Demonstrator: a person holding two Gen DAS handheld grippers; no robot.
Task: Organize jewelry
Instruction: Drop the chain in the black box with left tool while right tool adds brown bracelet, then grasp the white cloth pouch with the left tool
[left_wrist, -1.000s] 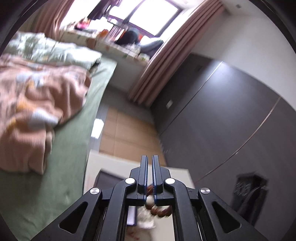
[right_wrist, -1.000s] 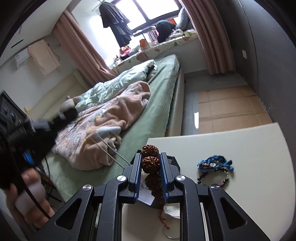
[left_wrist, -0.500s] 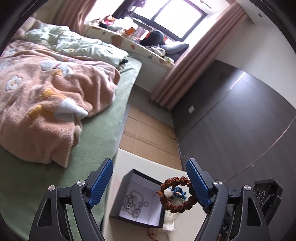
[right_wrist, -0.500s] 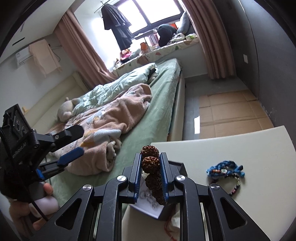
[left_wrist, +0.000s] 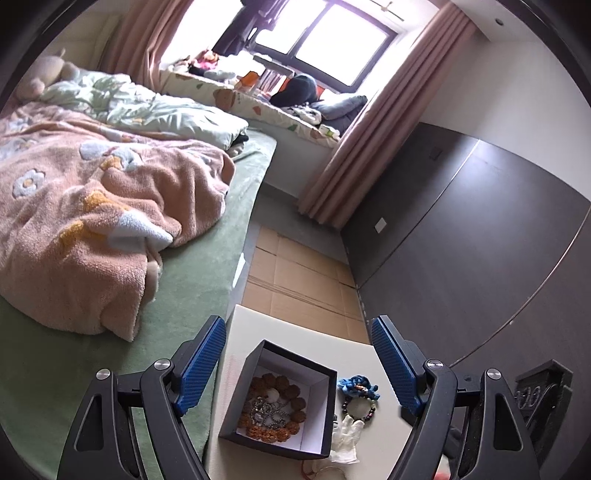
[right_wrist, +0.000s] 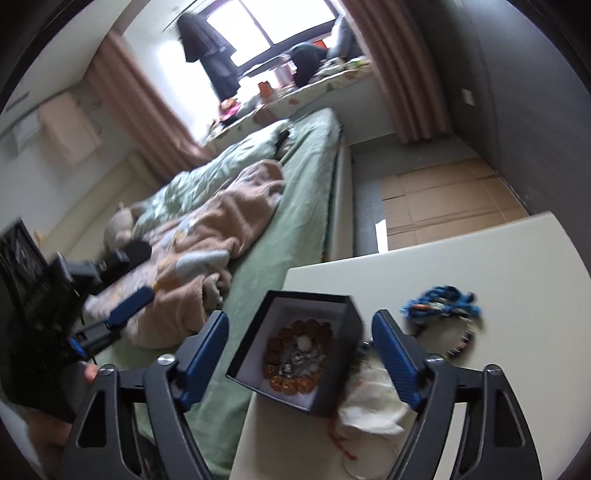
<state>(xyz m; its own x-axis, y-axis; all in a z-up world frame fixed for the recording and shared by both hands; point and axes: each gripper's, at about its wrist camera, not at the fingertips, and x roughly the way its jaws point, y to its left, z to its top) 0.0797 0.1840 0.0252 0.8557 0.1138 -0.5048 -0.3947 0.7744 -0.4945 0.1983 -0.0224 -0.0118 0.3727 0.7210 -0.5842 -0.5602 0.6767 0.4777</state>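
Observation:
A dark open box (left_wrist: 322, 413) with a white lining stands on the pale table (left_wrist: 251, 332). Inside it a brown seed-bead bracelet (left_wrist: 291, 391) lies around a silver chain (left_wrist: 264, 410). My left gripper (left_wrist: 299, 325) hangs above the box, open and empty. In the right wrist view the same box (right_wrist: 343, 380) holds the brown bracelet (right_wrist: 280, 343). My right gripper (right_wrist: 301, 317) is above it, its jaws opening, with nothing pressed between them. A blue braided bracelet (right_wrist: 439, 301) and a dark bead bracelet (left_wrist: 360, 406) lie to the right of the box.
A crumpled white cloth (right_wrist: 373, 402) and a red string (right_wrist: 340, 439) lie by the box's near right corner. A green bed (left_wrist: 207, 295) with a pink blanket adjoins the table's left edge. A dark wardrobe wall (left_wrist: 480, 240) runs along the right.
The brown bracelet, gripped in my right gripper before, now lies in the box and the right jaws have spread. My left gripper went from shut to open.

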